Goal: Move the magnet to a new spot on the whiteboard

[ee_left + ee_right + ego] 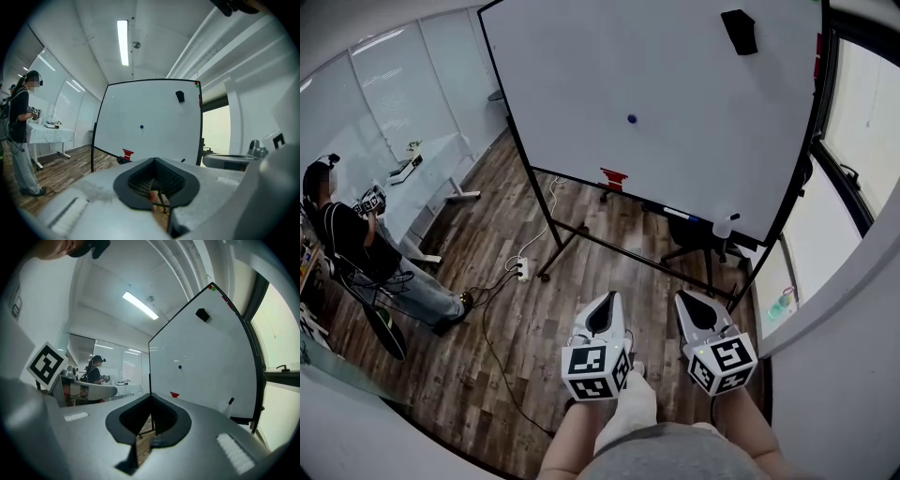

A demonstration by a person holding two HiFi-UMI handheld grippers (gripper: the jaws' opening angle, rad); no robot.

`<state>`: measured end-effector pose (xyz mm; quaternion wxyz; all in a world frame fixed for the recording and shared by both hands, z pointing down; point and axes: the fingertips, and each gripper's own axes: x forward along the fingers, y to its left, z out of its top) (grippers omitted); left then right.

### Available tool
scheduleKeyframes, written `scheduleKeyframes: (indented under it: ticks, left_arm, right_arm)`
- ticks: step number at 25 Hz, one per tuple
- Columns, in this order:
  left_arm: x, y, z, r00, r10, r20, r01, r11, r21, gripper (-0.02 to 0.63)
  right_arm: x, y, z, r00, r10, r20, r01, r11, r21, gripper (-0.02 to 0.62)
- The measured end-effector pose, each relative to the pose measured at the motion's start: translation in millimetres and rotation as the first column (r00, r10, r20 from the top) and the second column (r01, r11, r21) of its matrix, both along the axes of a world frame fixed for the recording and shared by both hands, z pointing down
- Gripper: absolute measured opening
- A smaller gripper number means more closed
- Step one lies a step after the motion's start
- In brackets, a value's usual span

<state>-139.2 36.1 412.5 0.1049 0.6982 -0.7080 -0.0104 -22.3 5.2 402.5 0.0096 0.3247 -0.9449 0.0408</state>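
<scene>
A small blue magnet [631, 119] sticks near the middle of the big whiteboard [675, 141], which stands on a wheeled frame well ahead of me. It also shows as a dot, the magnet [142, 126] in the left gripper view and the magnet [180, 366] in the right gripper view. My left gripper [605, 300] and right gripper [692, 298] hang low near my body, side by side, far from the board. Both point toward it with jaws together and nothing between them. Left gripper [155, 160] and right gripper [151, 396] show empty in their own views.
A black eraser [739, 31] sits at the board's upper right and a red piece [614, 178] at its lower edge. A spray bottle [724, 225] stands on the tray. A power strip [523, 269] with cables lies on the wood floor. A person [352, 248] stands by a table at left.
</scene>
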Motion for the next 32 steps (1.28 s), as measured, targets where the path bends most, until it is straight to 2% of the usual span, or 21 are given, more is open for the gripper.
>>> scheduleKeyframes:
  ticks: [9, 21, 32]
  left_arm:
    - [-42, -82, -4, 0.999, 0.034, -0.013, -0.033, 0.999, 0.019, 0.006]
    - [-93, -207, -14, 0.994, 0.106, -0.013, -0.106, 0.994, 0.035, 0.006]
    - [-124, -317, -28, 0.985, 0.171, 0.005, -0.171, 0.983, 0.061, 0.006]
  right_arm:
    - [-36, -72, -1, 0.999, 0.037, 0.017, -0.037, 0.999, -0.011, -0.002]
    - [-83, -177, -4, 0.995, 0.093, -0.022, -0.093, 0.996, -0.003, -0.002]
    - [-122, -258, -6, 0.993, 0.11, -0.036, -0.11, 0.994, 0.007, -0.002]
